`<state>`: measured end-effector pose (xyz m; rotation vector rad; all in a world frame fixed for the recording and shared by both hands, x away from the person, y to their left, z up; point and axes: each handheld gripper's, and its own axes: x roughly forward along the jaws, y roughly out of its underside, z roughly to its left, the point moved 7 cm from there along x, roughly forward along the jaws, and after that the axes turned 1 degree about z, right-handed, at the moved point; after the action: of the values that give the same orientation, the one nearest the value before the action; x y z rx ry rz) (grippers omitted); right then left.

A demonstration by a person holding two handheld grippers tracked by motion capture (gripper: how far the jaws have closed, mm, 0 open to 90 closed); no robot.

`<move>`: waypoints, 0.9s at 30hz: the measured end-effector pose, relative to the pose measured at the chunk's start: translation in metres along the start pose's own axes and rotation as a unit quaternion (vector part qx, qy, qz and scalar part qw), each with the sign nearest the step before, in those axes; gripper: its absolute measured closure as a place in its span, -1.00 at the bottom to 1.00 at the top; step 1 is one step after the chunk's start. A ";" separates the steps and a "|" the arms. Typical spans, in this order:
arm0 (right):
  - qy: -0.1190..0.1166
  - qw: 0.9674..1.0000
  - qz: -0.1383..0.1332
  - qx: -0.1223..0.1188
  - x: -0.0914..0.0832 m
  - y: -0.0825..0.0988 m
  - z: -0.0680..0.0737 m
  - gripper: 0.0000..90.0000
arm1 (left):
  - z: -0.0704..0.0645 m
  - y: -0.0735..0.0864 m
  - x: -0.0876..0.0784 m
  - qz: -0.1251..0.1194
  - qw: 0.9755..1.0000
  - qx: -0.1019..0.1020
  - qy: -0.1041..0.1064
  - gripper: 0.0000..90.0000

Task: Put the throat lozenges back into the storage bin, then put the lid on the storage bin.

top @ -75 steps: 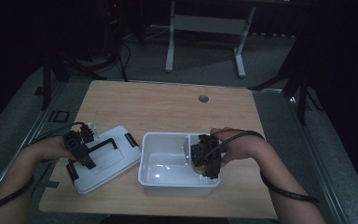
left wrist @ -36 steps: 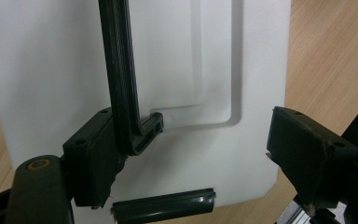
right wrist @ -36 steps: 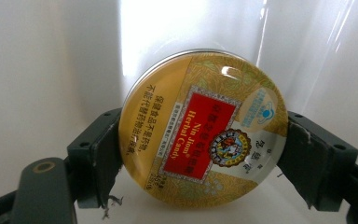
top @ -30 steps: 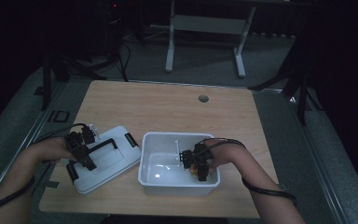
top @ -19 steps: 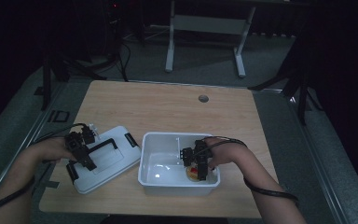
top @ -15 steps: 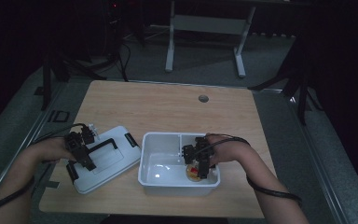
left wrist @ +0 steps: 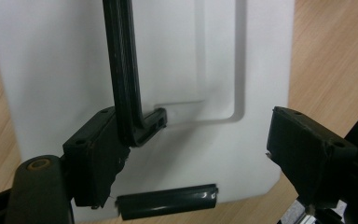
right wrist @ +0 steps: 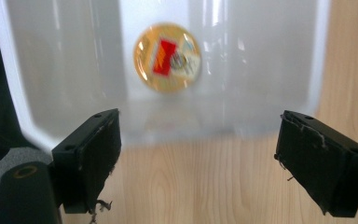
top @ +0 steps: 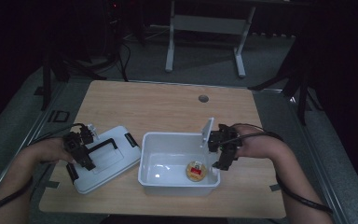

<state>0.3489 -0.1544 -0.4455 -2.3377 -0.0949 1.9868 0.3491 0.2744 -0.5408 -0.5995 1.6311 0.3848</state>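
A white bin (top: 148, 158) stands open at the middle of the table, seen from the high view. A round golden tin with a red label (top: 196, 171) lies flat on its floor near the right wall. My right gripper (top: 223, 158) hangs above the bin's right rim, jaws wide and empty. In the right gripper view the tin (right wrist: 168, 57) lies inside the bin (right wrist: 65, 70), well beyond my right gripper (right wrist: 196, 154). The bin's white lid (top: 116, 163) lies flat to the left. My left gripper (top: 85, 157) rests over it, open. In the left gripper view its left jaw touches the end of the lid's black handle (left wrist: 123, 70).
A black latch clip (left wrist: 168, 200) sits at the lid's near edge. The wooden table (top: 158, 107) has a small round hole (top: 203, 98) at the back. A metal stand (top: 205, 28) is on the floor beyond the table.
My right gripper was down in the bin over the tin; it has risen and drawn back to the right rim, with the tin left on the bin floor. The left hand has kept still.
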 end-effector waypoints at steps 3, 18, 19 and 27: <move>0.003 1.000 0.002 0.020 -0.003 0.023 0.000 -0.69 | 0.000 0.001 0.001 -0.002 1.000 -0.001 0.001 -0.54; -0.028 0.993 0.020 0.112 0.035 0.111 0.016 -0.69 | 0.005 0.003 0.004 0.002 1.000 0.000 -0.014 -0.43; -0.032 0.992 0.023 0.116 0.040 0.115 0.017 -0.69 | 0.005 0.003 0.004 0.003 1.000 0.002 -0.018 -0.35; -0.048 0.989 0.031 0.135 0.060 0.129 0.024 -0.68 | 0.010 0.004 0.004 -0.002 1.000 -0.004 -0.023 -0.12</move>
<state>0.3347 -0.2769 -0.5209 -2.1015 0.2319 1.9951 0.3545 0.2826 -0.5469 -0.5960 1.5850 0.3986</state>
